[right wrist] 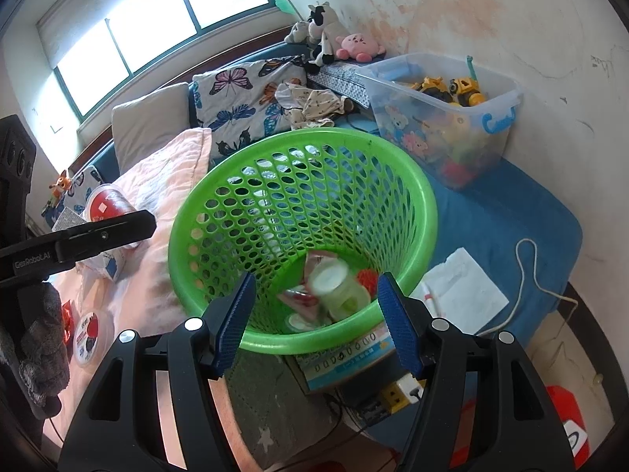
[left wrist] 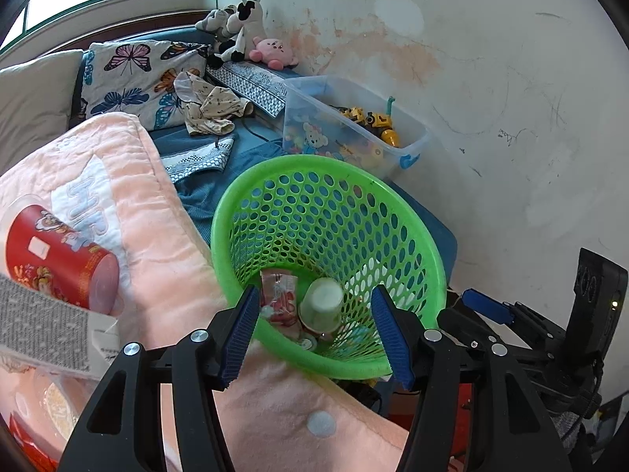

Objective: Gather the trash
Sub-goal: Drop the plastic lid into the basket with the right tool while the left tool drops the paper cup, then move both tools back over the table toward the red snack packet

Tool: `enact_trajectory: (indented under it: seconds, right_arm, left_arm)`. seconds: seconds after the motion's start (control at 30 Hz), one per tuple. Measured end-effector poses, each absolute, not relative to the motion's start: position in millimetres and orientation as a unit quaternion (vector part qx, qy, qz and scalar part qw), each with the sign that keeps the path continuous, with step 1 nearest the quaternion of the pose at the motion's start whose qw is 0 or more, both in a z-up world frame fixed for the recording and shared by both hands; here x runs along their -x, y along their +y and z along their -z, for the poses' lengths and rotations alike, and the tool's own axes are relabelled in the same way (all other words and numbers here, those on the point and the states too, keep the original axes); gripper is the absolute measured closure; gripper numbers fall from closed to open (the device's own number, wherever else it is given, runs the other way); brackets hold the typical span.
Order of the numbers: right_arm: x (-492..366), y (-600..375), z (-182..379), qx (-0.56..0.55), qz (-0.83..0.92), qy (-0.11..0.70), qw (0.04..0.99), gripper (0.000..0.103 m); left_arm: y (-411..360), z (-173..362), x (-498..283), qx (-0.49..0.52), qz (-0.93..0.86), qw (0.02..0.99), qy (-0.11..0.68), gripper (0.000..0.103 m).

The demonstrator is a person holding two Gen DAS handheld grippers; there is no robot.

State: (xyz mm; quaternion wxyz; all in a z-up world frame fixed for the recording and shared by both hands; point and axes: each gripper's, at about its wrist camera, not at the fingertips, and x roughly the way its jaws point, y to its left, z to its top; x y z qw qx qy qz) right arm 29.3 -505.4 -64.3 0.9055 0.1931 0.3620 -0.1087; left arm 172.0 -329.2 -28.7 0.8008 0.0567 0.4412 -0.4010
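A green perforated basket [left wrist: 393, 212] stands on the bed; it also shows in the right wrist view [right wrist: 416, 196]. Inside lie a pale green cup [left wrist: 321, 306], a red-and-white wrapper [left wrist: 278, 295] and other bits; the cup [right wrist: 338, 287] and wrapper [right wrist: 298, 299] show in the right wrist view too. My left gripper [left wrist: 317, 334] is open and empty over the basket's near rim. My right gripper [right wrist: 314, 322] is open and empty over the near rim. A red cup [left wrist: 59, 259] lies on the pink blanket to the left. A white paper [right wrist: 464, 287] lies on the blue sheet.
A pink blanket [left wrist: 149, 236] covers the bed's left. A clear toy box [right wrist: 444, 118] stands by the stained wall. Butterfly pillow [right wrist: 243, 98], crumpled clothes [left wrist: 208, 110] and plush toys [left wrist: 243, 31] lie behind. Small round lidded container [right wrist: 88, 334], a power strip [right wrist: 397, 393] and a white cord [right wrist: 523, 275] lie nearby.
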Motion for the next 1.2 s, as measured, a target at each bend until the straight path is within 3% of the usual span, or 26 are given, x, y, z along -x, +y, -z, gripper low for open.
enact_trajectory:
  seconds: [0.43,1.07,1.2]
  right_arm:
    - [-28,-469,49,-0.179,0.076,0.352,0.916,0.033]
    - [-55,-372,49,-0.144,-0.031,0.377,0.915,0.032]
    - [-63,-340,52,-0.131,-0.065,0.385,0.911,0.026]
  left_arm:
    - [-241,2,-143,-0.051,0.343,0.848,0.402,0.041]
    - [-49,18,-141,0.041,0.141,0.895,0.421,0.031]
    - [-24,25,-135,0.061,0.117,0.893,0.431,0.029]
